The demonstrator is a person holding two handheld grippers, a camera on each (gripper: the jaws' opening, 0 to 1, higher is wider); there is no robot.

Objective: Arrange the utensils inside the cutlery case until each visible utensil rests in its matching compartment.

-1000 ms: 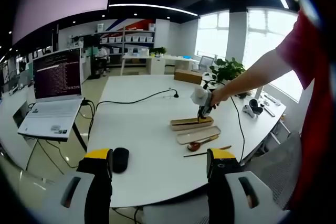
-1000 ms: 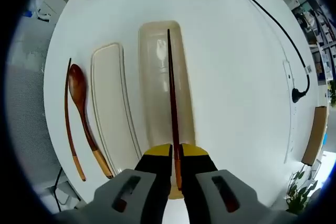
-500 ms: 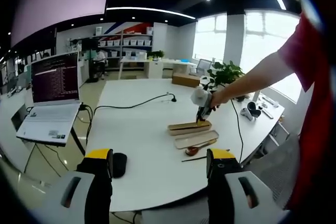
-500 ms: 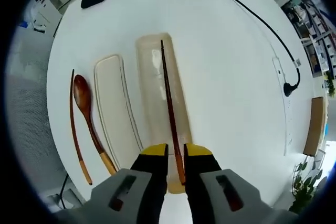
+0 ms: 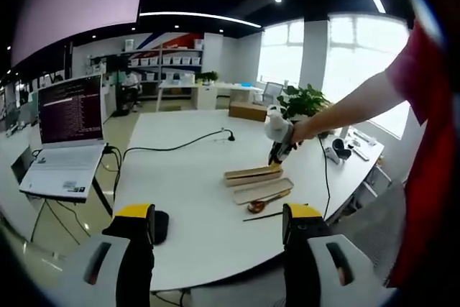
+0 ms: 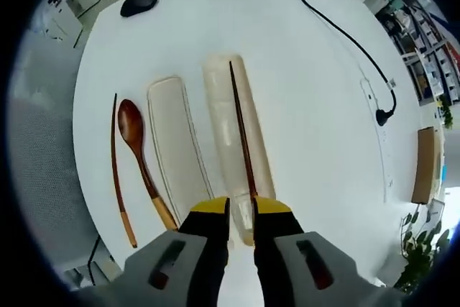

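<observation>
Cutlery case (image 6: 237, 141) holding one chopstick (image 6: 243, 138) (near end hidden between tool tips), right tool (image 6: 241, 210) slightly spread, left tool (image 5: 218, 221) spread.

White table (image 6: 309, 106) with case (image 6: 237, 141), lid (image 6: 176, 145), spoon (image 6: 140, 156)

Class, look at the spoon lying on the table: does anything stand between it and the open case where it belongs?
Yes. The lid lies flat between the spoon and the case, beside both. The spoon would have to be lifted over it; nothing else visible blocks the way.
</observation>
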